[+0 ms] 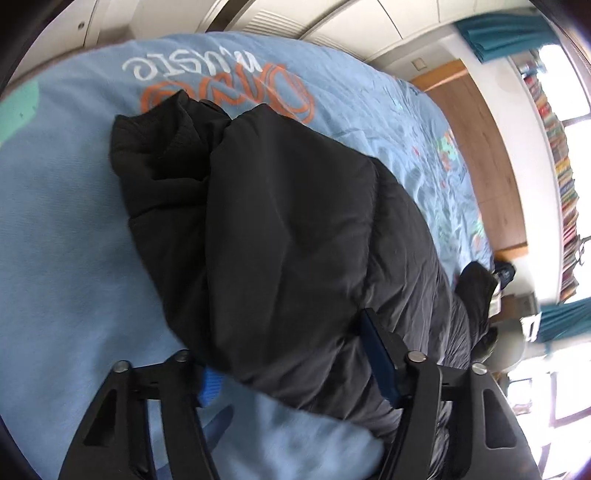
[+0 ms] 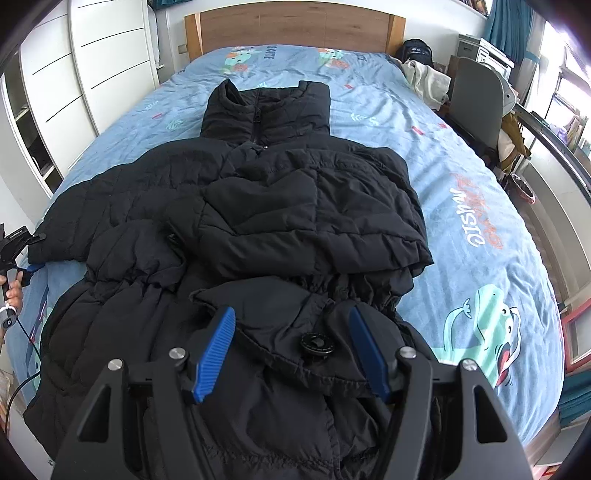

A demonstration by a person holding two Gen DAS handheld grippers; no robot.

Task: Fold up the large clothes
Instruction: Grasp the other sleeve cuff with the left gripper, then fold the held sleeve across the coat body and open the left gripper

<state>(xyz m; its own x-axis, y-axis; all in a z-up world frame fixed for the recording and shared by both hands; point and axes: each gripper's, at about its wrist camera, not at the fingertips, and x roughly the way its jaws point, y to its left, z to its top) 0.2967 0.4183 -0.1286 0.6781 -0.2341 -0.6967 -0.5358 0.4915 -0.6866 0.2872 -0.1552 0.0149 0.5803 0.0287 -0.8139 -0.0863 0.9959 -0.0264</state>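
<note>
A large black puffer coat (image 2: 258,206) lies spread on a blue printed bed cover (image 2: 461,206), collar toward the headboard; its right sleeve is folded across the chest. My right gripper (image 2: 291,347) is open just above the coat's lower front, its blue pads on either side of a black button (image 2: 317,344). My left gripper (image 1: 295,354) is open at the coat's left sleeve (image 1: 280,236); the padded sleeve lies between its two fingers, with the cuff (image 1: 155,147) farther out. It shows in the right wrist view (image 2: 31,253) at the sleeve end, held by a hand.
A wooden headboard (image 2: 295,26) stands at the far end. White wardrobes (image 2: 92,62) line the left side. A grey chair (image 2: 476,103), clothes and a window are to the right. A cable (image 2: 18,384) hangs off the bed's left edge.
</note>
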